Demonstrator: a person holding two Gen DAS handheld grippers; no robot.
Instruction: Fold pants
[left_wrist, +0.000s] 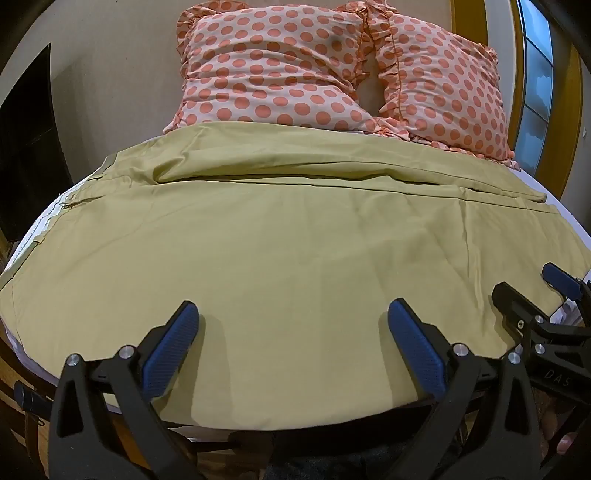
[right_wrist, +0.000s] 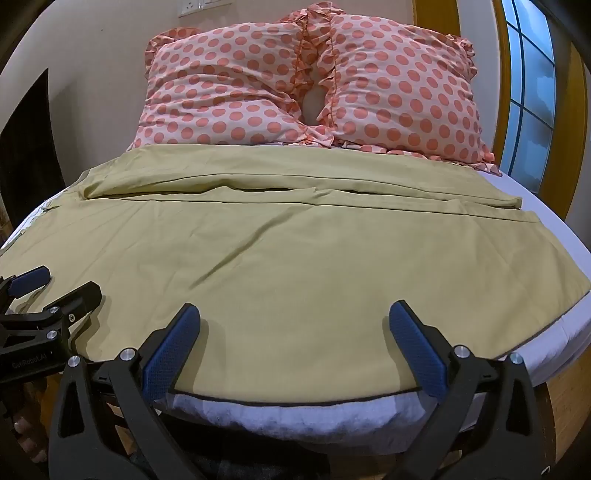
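Olive-tan pants (left_wrist: 295, 240) lie spread flat across the bed, legs running left to right, one leg folded along the far side; they also show in the right wrist view (right_wrist: 295, 251). My left gripper (left_wrist: 293, 325) is open, hovering over the near hem edge, holding nothing. My right gripper (right_wrist: 295, 325) is open and empty over the near edge too. The right gripper also shows at the right of the left wrist view (left_wrist: 532, 288), and the left gripper at the left of the right wrist view (right_wrist: 62, 286).
Two pink polka-dot pillows (left_wrist: 280, 70) (right_wrist: 402, 85) stand at the head of the bed. White mattress (right_wrist: 295, 413) edge shows below the pants. A window (right_wrist: 532, 92) is at the right, a dark doorway (left_wrist: 26, 147) at the left.
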